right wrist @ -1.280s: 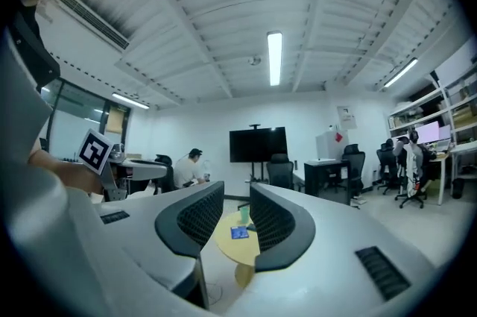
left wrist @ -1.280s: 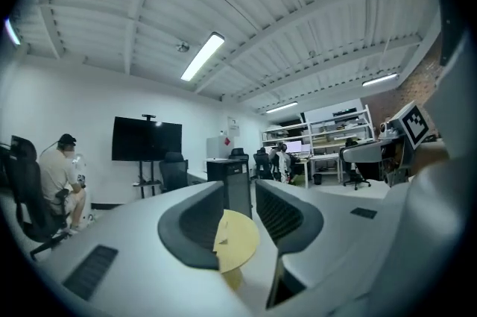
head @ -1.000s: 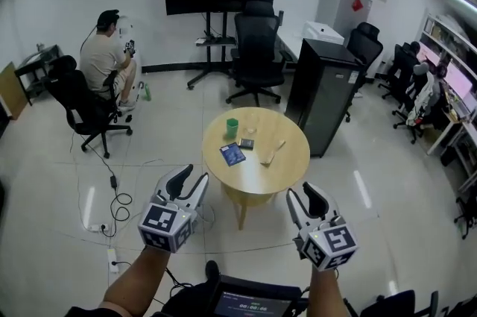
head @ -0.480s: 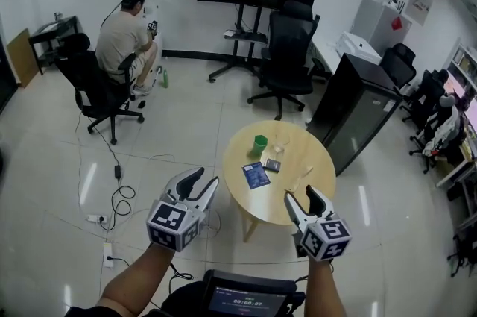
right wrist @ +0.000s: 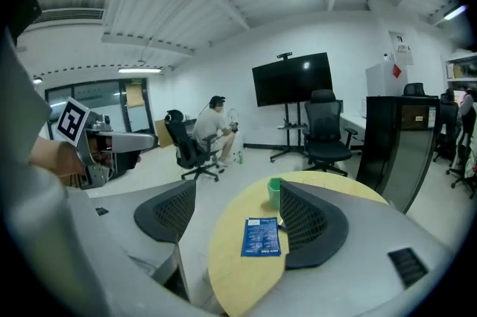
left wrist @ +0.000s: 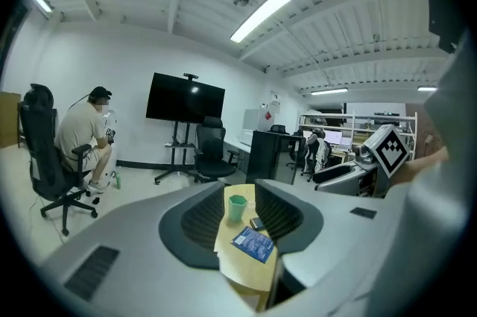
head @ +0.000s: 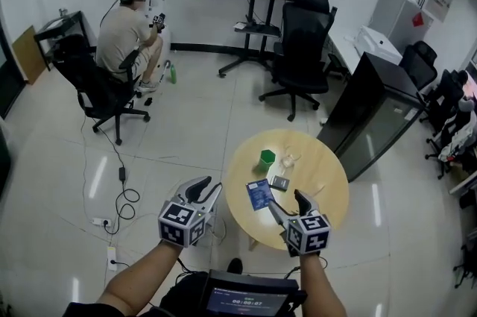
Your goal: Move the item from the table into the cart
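Round surface (head: 332, 207): treat blue booklet (head: 258, 194) as light, bendy, pinching one edge, with empty right claw (head: 286, 201) just opened wide, empty left claw (head: 206, 189) wide, just narrowed slightly.

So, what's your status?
Left gripper open, empty, jaws just narrowed; right gripper open, empty, just widened. Blue booklet, green cup untouched on round table. Nothing blocking.

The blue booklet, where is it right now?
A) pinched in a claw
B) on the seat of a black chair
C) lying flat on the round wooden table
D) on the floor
C: the blue booklet lies flat on the round wooden table, not far from the green cup.
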{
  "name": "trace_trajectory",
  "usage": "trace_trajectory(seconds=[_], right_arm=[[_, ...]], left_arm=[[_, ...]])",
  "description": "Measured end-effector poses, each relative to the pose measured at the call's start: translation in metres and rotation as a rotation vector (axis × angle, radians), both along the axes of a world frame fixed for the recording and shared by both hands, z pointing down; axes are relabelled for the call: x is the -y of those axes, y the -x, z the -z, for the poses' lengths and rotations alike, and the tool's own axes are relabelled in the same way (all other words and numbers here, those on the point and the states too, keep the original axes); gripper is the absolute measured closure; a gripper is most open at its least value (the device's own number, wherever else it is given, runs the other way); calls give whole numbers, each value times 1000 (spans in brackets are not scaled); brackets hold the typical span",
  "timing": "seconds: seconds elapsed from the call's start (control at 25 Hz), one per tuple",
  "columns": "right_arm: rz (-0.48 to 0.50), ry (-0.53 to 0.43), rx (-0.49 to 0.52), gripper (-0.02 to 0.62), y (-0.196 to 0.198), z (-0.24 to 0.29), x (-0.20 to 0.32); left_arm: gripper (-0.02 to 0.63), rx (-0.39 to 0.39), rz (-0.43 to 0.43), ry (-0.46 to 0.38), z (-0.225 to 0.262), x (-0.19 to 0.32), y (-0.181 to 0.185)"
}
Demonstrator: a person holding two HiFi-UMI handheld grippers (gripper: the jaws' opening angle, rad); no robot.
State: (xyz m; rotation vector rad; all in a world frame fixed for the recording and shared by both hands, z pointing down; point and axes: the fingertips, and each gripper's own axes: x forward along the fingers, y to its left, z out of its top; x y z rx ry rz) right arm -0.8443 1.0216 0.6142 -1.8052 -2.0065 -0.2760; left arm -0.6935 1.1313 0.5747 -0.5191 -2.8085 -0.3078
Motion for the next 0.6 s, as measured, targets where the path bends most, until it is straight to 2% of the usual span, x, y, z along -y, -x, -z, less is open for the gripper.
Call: trace_trajectory(seconds=[0.2,0.32,0.36,0.4,0.6], right_arm=[[4,-94,-26,258,49,-47,-69],[8,-180,-28,258,68,-74,-112],[2,-213,-31,257,72,-88,-124],[-6,-246,-40,216,74,-101,-136],[-25,-376,-80,212,83,-164,-189]], left_arm=[[528,-18,42,-46,-30,-67,51],[580,-44,36,-75,-45,-110,79],[580,-58,28,-81,-54,-123,86],[585,-73,19,-89,-62,-136,91],[597,-120,6,-183,-110,-199,106]])
